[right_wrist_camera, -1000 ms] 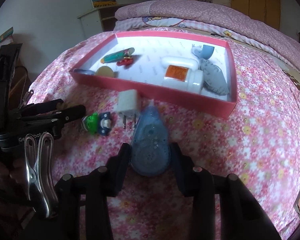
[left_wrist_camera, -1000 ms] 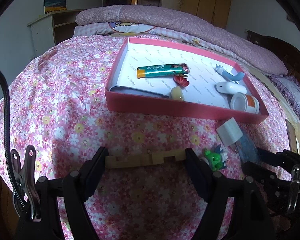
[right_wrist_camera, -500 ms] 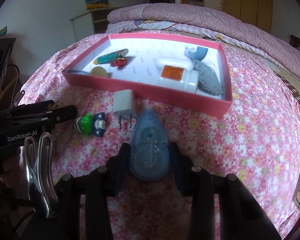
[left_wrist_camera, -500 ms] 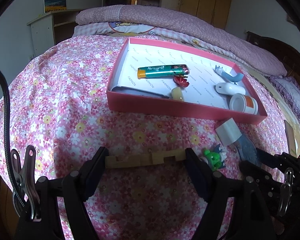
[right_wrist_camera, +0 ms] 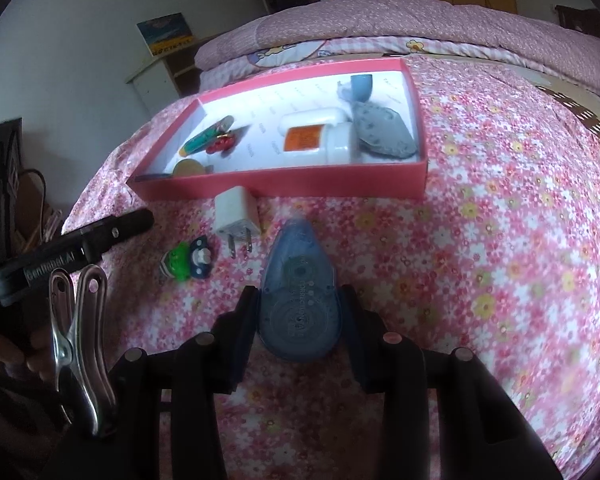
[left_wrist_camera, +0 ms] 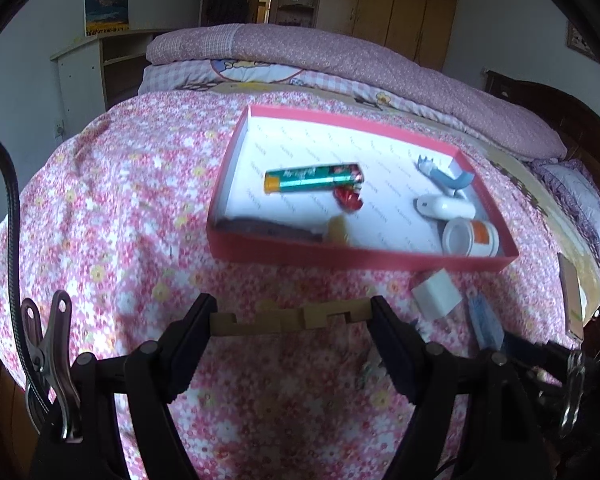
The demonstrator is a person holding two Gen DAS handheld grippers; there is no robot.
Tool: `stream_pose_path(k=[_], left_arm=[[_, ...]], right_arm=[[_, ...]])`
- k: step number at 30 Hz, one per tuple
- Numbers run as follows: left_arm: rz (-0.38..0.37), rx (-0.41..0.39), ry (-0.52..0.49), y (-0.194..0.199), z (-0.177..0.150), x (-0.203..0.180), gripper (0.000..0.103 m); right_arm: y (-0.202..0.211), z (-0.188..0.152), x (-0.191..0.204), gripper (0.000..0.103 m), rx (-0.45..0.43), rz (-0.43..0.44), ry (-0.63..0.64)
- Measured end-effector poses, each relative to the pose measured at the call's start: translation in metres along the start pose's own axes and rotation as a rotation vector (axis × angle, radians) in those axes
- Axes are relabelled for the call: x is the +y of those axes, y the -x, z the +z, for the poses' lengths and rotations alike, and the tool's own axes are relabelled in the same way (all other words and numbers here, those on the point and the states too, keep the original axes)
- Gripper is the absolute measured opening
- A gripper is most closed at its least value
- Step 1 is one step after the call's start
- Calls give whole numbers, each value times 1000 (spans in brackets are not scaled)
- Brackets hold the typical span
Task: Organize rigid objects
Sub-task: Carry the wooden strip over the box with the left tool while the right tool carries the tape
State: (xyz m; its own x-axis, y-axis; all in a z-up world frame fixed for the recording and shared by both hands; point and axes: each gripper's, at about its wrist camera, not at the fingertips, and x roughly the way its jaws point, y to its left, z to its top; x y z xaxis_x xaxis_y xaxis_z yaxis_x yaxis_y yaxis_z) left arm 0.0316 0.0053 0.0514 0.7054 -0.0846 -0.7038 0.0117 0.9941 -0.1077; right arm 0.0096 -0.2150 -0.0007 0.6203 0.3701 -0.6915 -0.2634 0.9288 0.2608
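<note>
Beside tray wall (right_wrist_camera: 284, 189), charger (right_wrist_camera: 236, 214)

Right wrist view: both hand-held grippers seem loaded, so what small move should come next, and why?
Probably carry the blue correction tape, clamped in the right hand-held gripper, forward over the pink box wall; the left hand-held gripper already grips the wooden piece.
</note>
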Motion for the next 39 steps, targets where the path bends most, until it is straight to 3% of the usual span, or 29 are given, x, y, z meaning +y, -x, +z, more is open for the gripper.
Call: stream_pose_path(k=[17, 39], left_arm=[[-11, -40, -34, -20, 52, -15, 80], [20, 1, -73, -68, 61, -22, 81]], right_arm=[[11, 4, -9, 41, -41, 6, -39], [31, 17, -16, 41, -94, -2, -43]])
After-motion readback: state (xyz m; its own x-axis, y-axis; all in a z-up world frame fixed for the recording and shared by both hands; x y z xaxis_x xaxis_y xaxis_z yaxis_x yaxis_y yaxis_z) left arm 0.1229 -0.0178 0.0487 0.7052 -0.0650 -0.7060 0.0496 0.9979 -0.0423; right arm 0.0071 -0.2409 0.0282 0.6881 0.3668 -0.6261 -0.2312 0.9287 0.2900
